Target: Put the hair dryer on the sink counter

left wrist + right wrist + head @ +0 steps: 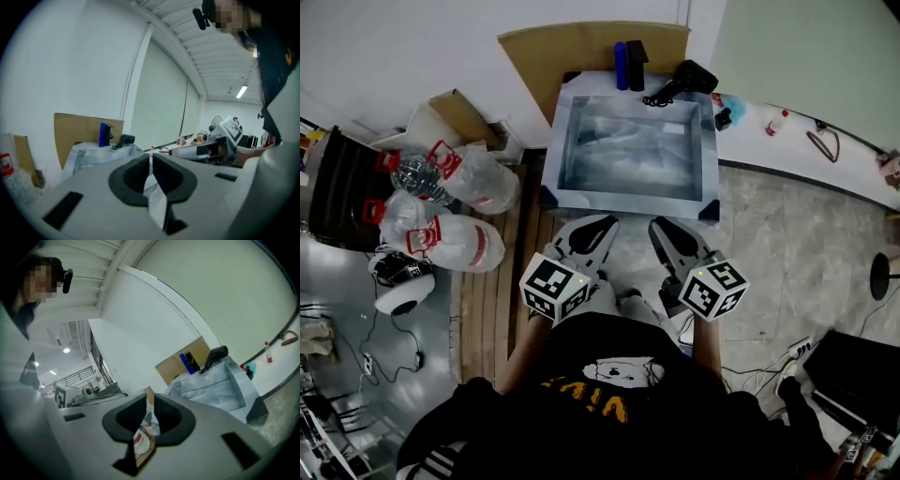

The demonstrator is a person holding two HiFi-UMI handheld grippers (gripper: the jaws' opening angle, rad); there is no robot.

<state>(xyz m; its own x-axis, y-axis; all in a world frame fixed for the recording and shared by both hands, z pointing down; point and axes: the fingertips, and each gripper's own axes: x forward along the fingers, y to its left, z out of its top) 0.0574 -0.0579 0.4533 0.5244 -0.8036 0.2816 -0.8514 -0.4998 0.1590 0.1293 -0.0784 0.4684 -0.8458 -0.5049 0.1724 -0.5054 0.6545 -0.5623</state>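
The black hair dryer (689,77) lies with its coiled cord on the far right corner of the foil-covered sink counter (555,141). It also shows small in the left gripper view as the hair dryer (126,138) and in the right gripper view as the hair dryer (216,354). Both grippers hang low in front of the person, short of the sink's near edge. My left gripper (605,223) has its jaws together and empty, as the left gripper (151,156) shows. My right gripper (662,227) holds nothing; the right gripper (150,397) shows only a thin slit between its jaws.
A blue bottle (621,64) and a black bottle (637,62) stand on the counter's back rim, before a cardboard sheet (548,52). Clear bags of bottles (464,178) lie on the floor at left. A white ledge (825,155) with small items runs at right.
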